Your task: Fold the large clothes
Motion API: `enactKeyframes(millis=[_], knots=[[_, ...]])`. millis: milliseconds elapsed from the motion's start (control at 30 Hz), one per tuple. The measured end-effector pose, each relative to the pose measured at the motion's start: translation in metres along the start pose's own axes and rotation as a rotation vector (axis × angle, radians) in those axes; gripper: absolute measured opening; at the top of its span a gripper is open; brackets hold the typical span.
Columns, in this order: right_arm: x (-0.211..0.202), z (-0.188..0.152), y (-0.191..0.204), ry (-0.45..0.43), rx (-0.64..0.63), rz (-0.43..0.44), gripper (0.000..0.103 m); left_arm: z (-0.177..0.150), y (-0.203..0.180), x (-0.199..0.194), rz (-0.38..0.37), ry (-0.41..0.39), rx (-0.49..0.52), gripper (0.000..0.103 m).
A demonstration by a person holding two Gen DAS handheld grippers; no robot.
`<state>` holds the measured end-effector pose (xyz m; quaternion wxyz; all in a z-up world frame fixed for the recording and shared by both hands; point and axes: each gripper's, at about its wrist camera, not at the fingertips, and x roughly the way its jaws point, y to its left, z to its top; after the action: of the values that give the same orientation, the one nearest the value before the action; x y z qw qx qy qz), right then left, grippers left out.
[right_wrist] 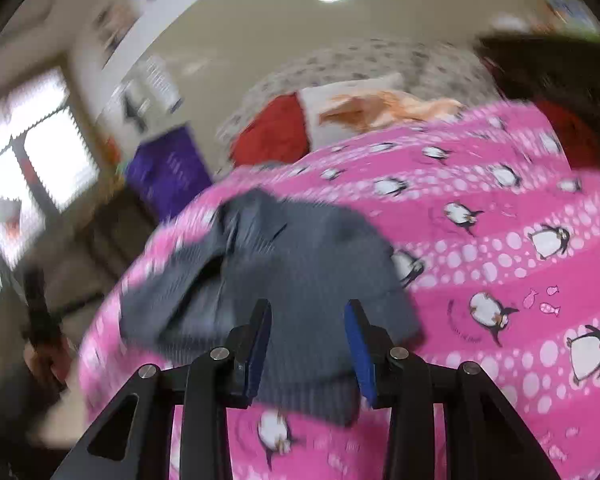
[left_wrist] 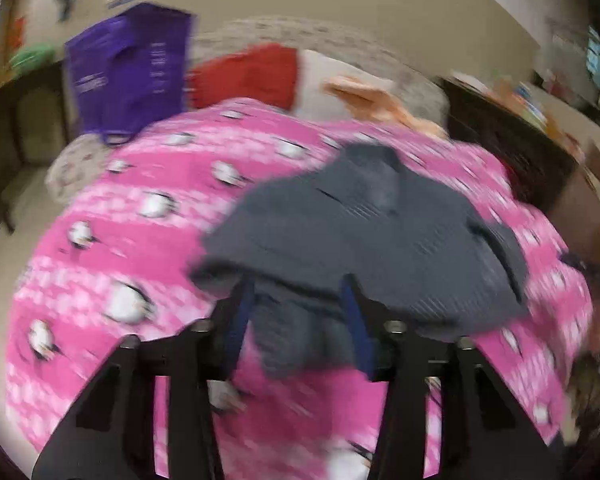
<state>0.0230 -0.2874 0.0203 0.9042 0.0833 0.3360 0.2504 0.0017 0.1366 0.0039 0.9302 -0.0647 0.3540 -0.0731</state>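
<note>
The grey ribbed shirt [left_wrist: 364, 232] lies partly folded on the pink penguin blanket [left_wrist: 140, 248] — collar toward 12 o'clock. Left gripper [left_wrist: 298, 292] and right gripper [right_wrist: 308, 316] hover released over its near hem — both frames blurred.

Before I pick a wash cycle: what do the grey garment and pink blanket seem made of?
Grey garment: looks like ribbed knit, matte, judging by fine parallel ridges; fibre unclear. Pink blanket: seems soft printed fleece, with penguins and dots and no sheen, though motion blur leaves that open.
</note>
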Motion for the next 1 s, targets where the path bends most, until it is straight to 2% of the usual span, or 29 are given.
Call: enactKeyframes(millis=[33,133,267,400,567,600,667,767,867,1000], knots=[[0.001,-0.008,0.006,0.01,-0.019,0.003,0.027,-0.009,-0.01,0.005,-0.023,0.025,0.004,0.029],[0.018,-0.03,0.031,0.06,-0.054,0.052,0.021,-0.022,-0.03,0.027,-0.041,0.081,0.005,0.027],[0.047,-0.036,0.049,0.092,-0.057,0.067,0.02,-0.025,-0.045,0.048,-0.038,0.123,0.025,0.027],[0.08,-0.034,0.053,0.126,-0.057,0.021,0.02,-0.024,-0.049,0.068,-0.026,0.159,0.018,0.026],[0.115,-0.033,0.038,0.19,-0.035,-0.066,0.02,-0.024,-0.049,0.082,-0.026,0.168,0.01,0.026],[0.117,-0.032,0.036,0.187,-0.021,-0.073,0.016,-0.025,-0.047,0.086,-0.027,0.173,0.003,0.026],[0.116,-0.026,0.029,0.164,0.005,-0.076,0.015,-0.023,-0.046,0.087,-0.023,0.162,-0.006,0.026],[0.114,-0.009,0.021,0.118,0.016,-0.111,0.015,-0.01,-0.044,0.085,-0.011,0.118,-0.027,0.026],[0.131,0.002,0.012,0.169,0.002,-0.12,0.015,0.002,-0.04,0.096,-0.013,0.121,-0.037,0.026],[0.146,0.031,0.007,0.142,-0.039,-0.112,0.015,0.036,-0.029,0.114,0.01,0.094,-0.062,0.026]])
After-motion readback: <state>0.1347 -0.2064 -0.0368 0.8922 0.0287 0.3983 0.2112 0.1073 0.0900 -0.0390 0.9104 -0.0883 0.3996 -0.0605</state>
